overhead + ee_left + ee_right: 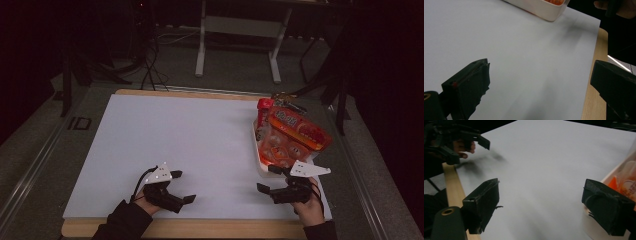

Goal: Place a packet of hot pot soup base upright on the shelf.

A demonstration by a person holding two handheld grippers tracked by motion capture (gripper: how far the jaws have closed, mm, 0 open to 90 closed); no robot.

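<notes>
Low over the near edge of the white table sheet [200,145]: left gripper [182,186] and right gripper [266,179], jaws spread wide, holding nothing. Just beyond the right gripper, white tray [260,161] of orange snack packets [295,131], labels too dim to read.

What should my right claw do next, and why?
Probably ease the right claw forward toward the orange snack bag standing in the white tray. Its jaws are wide open with nothing between them, and the tray's near corner sits just beside it. The left claw rests open far across the white sheet.
</notes>
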